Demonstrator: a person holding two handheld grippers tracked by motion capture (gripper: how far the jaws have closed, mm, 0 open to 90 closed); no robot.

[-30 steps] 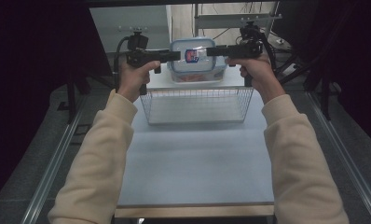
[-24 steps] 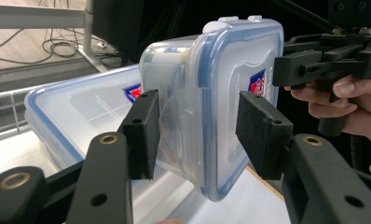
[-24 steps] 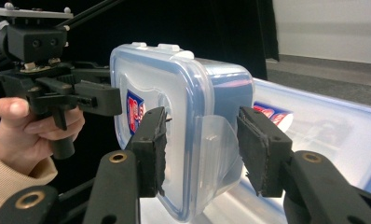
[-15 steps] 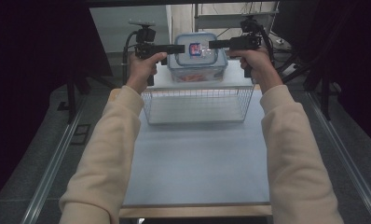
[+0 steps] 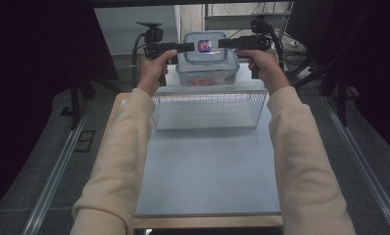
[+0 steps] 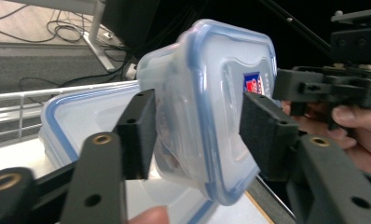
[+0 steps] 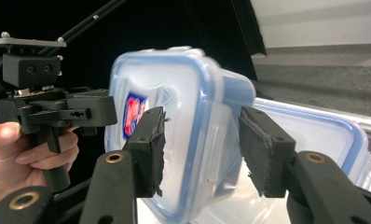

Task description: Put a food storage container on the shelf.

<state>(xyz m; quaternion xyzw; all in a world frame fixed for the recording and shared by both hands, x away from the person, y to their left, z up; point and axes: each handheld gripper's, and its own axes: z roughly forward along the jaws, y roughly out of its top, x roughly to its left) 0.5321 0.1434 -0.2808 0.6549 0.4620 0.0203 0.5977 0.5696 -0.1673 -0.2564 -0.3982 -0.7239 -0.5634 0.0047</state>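
Container: lidded plastic food box point(image 5: 207, 61) at the table's far end, resting on a larger box point(image 6: 88, 116) beyond the wire basket point(image 5: 208, 108).
Left gripper point(image 5: 185, 47): jaws just opening, straddling the lid edge, pads seemingly clear.
Right gripper point(image 5: 227, 43): likewise loosening.
Progress: box seems placed; withdrawal remains.

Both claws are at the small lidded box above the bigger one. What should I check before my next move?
1. Small box between the left claw's jaws: ok; they have just been opening.
2. Small box between the right claw's jaws: ok; these have also just been opening.
3. Pads pressing on the box: cannot tell.
4. Small box resting on the bigger box: cannot tell.
5. Claws opposite each other, one on each side of the small box: ok.
6. Wire basket standing apart, nearer the person: ok.
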